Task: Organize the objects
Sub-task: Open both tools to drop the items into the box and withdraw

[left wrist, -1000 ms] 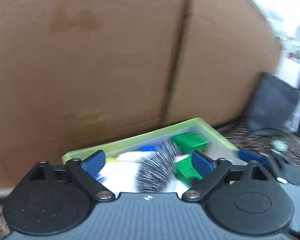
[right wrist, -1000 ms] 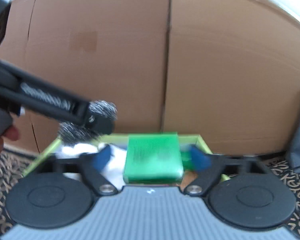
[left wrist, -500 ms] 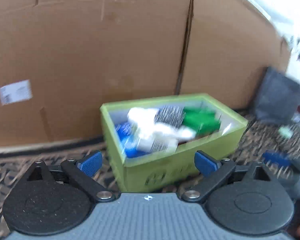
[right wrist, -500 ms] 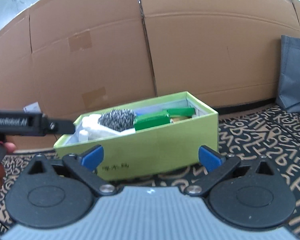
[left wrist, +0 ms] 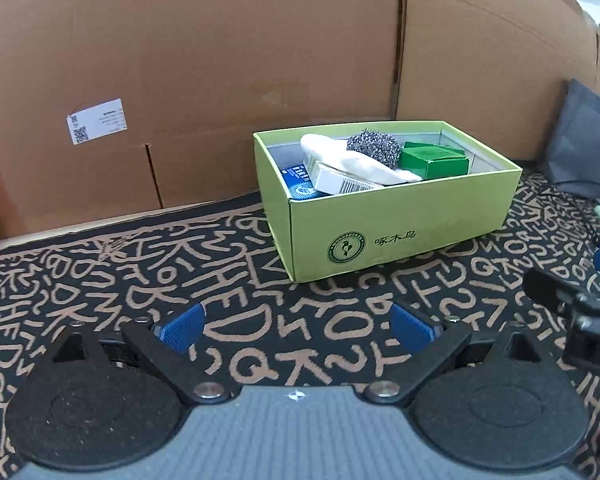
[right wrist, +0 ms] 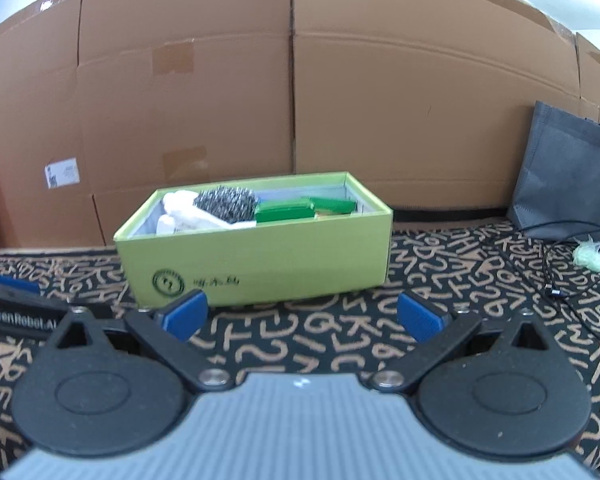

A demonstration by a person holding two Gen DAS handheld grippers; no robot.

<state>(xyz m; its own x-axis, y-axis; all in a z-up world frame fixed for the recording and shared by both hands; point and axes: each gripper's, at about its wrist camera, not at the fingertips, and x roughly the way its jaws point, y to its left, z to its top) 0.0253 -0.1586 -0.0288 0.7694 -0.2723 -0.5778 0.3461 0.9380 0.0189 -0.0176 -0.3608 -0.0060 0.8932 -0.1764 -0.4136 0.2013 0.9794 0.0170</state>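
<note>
The lime-green rectangular cardboard box [left wrist: 400,216], holding a steel-wool scourer [left wrist: 374,147], white cloth [left wrist: 356,162] and small green cartons [left wrist: 436,160], sits on the letter-patterned carpet [left wrist: 180,280] against the brown cardboard wall. Both the left gripper [left wrist: 296,324] and right gripper [right wrist: 302,316] are spread wide and hold nothing. The box lies ahead of each, long axis crosswise, ahead and rightward of the left; neither looks clearly nearer.

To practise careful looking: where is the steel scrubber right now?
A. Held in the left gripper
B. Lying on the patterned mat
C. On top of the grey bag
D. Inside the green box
D: the steel scrubber rests among the other items inside the green box, and both grippers are open and empty.
</note>
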